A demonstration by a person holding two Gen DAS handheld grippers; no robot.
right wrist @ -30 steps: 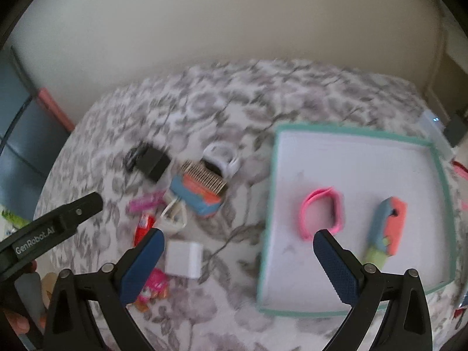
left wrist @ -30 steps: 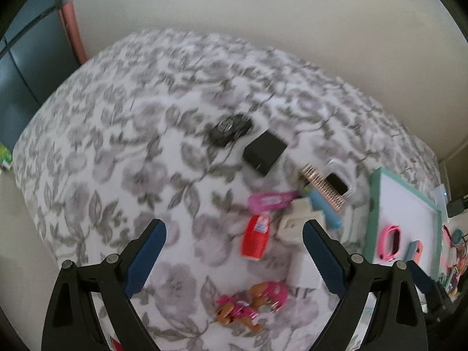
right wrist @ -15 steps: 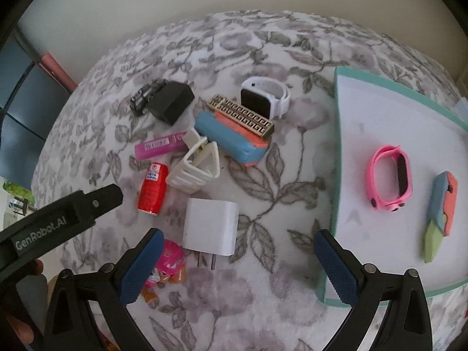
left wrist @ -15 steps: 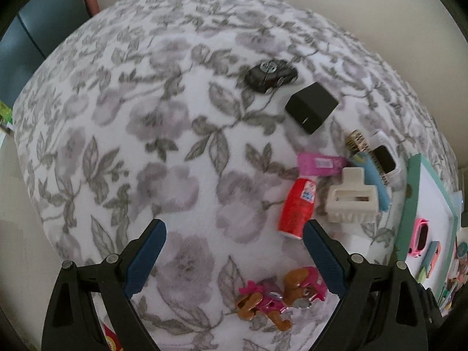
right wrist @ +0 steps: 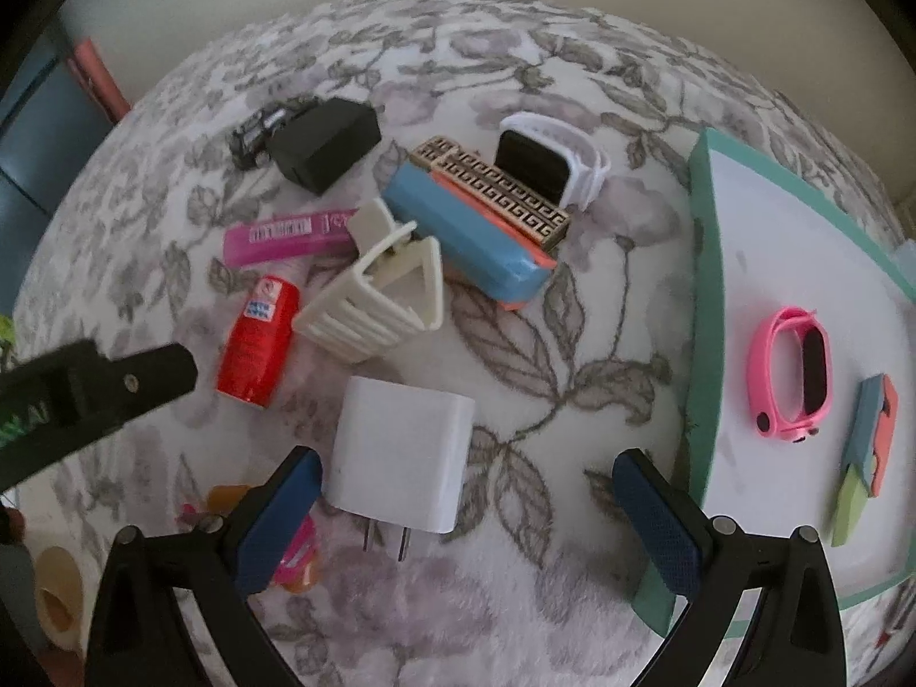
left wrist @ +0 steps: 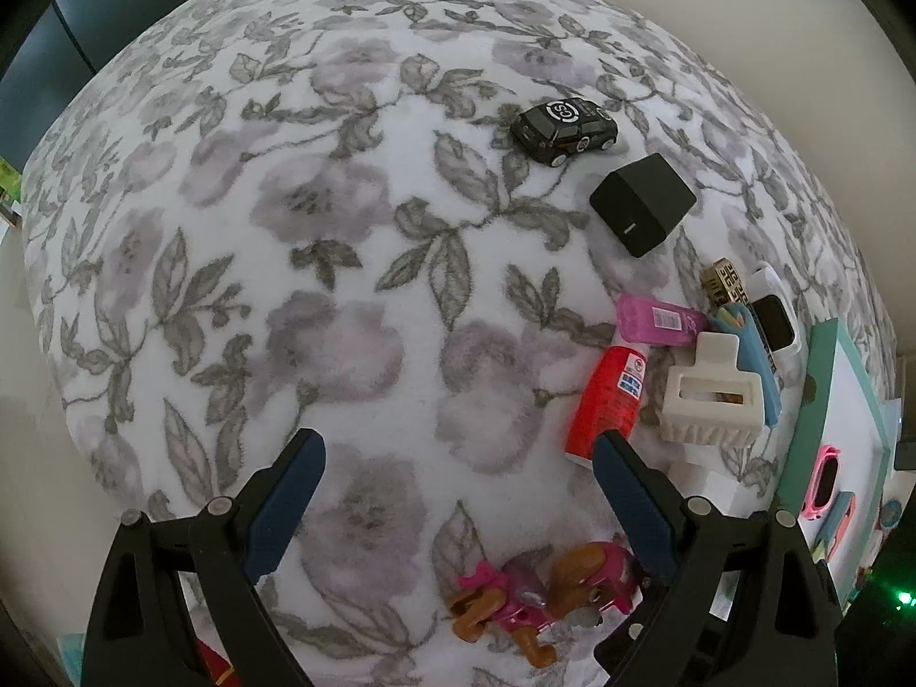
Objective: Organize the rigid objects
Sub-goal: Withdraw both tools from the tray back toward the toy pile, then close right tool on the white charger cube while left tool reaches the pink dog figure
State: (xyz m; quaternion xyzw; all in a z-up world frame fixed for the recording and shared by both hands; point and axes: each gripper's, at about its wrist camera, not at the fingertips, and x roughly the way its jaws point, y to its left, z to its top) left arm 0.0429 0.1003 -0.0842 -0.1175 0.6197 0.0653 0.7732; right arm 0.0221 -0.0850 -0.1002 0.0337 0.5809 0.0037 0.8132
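Two views logged, left wrist first. Left gripper (left wrist: 455, 461) has its blue-padded fingers (left wrist: 286, 498) spread wide with nothing between them, over a grey-and-white floral fleece blanket (left wrist: 320, 286) covering the tabletop. At 1 o'clock sits a small black toy car (left wrist: 564, 124), and just beside it toward 2 o'clock a black cube charger (left wrist: 642, 203). At 3 o'clock is a cluster: flat pink plastic packet (left wrist: 658, 320), red cylindrical bottle with a white label (left wrist: 609, 401), cream plastic claw hair clip (left wrist: 713, 395), blue rectangular case (left wrist: 755, 360) touching the clip, gold patterned bar (left wrist: 724, 281) and white-strapped smartwatch (left wrist: 774, 320). At 5 o'clock, by the right finger, lies a pink-and-brown toy figure (left wrist: 544, 598). At the far 4 o'clock edge, a white tray with a teal rim (left wrist: 816, 401) holds a pink fitness band (left wrist: 824, 481).

Right wrist view. Right gripper (right wrist: 466, 492) is likewise wide open and holds nothing. White square wall charger (right wrist: 401, 452), prongs toward the camera, lies between the fingers, close to the left finger (right wrist: 275, 521); whether they touch cannot be told. Clip, bottle and packet lie at 10 to 11 o'clock of it; the blue case carries the gold bar at 12 o'clock, the smartwatch behind them. The tray at 3 o'clock holds the pink band and a blue-orange-green utility knife (right wrist: 867, 452), apart from each other. One black arm of the left gripper enters at 9 o'clock.
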